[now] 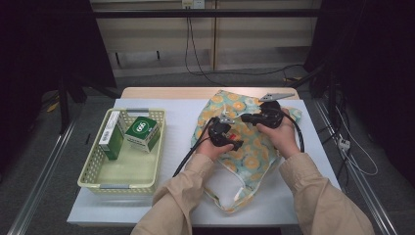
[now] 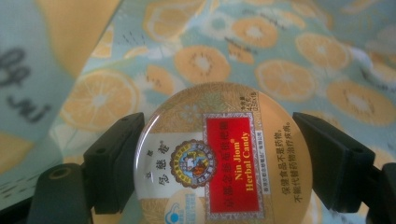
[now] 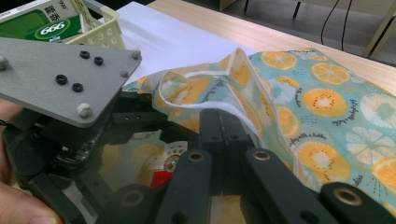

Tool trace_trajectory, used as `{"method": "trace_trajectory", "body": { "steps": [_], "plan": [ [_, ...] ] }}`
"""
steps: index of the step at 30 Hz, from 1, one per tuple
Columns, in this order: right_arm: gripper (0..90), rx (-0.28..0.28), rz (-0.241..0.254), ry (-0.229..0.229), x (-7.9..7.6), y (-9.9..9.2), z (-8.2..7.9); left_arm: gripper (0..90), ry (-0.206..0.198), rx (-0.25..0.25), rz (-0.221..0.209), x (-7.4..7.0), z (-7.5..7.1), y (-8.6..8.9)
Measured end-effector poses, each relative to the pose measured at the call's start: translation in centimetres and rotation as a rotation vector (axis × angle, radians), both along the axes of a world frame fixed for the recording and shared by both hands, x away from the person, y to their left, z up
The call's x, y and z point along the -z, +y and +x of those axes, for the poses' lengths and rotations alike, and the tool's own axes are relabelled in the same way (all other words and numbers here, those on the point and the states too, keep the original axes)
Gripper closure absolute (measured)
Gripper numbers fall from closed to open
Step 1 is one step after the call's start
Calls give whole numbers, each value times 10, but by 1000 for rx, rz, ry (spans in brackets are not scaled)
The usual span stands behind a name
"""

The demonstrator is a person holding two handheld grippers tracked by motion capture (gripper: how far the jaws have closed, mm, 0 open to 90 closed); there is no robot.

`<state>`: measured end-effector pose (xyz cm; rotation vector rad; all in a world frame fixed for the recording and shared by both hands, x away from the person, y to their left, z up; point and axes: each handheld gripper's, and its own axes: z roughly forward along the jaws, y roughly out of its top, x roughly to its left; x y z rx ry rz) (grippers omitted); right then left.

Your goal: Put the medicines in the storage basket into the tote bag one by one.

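Observation:
A round gold tin [image 2: 219, 158] with a red "Nin Jiom Herbal Candy" label sits between the jaws of my left gripper [image 2: 217, 128], which is shut on it. The tin [image 1: 235, 136] hangs just over a cloth bag [image 1: 254, 156] printed with orange slices on pale blue. My left gripper [image 1: 233, 142] is at the bag's middle. My right gripper [image 3: 224, 126] is shut on the bag's white-trimmed edge [image 3: 233, 105] and lifts it. In the high view the right gripper [image 1: 245, 117] lies just right of the left one. The tin [image 3: 164, 163] shows beneath the raised edge.
A pale yellow basket [image 1: 93, 166] stands at the table's left with a green box [image 1: 142, 132] and a narrow green-and-white box [image 1: 111, 134] in it. A white sheet [image 1: 181, 122] covers the table between basket and bag. The left gripper's grey plate [image 3: 60, 79] is close to my right jaws.

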<state>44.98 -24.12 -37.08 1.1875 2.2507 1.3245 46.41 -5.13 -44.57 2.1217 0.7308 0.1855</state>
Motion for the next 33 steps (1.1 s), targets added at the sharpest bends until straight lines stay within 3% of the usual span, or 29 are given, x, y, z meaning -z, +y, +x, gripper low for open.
{"method": "trace_trajectory", "body": {
  "steps": [3,5,9,18,21,23,30,33],
  "plan": [
    [900,-4,4,-2,0,0,1,131,-13,7,-3,-2,0,0],
    [900,-7,1,0,0,0,0,119,-14,7,32,-4,-2,2],
    [900,-6,3,-2,1,0,0,105,14,40,57,-8,-5,7],
    [900,-12,-4,-5,-1,3,-3,105,21,68,38,-20,-18,23],
    [900,-15,-7,-2,0,5,-4,99,16,89,59,-27,-23,28],
    [900,-19,-5,2,2,6,-5,103,17,101,41,-31,-26,32],
    [900,-18,-6,6,3,7,-7,99,6,95,42,-44,-35,49],
    [900,-21,-4,1,2,7,-8,98,6,113,11,-52,-38,56]
  ]
}}
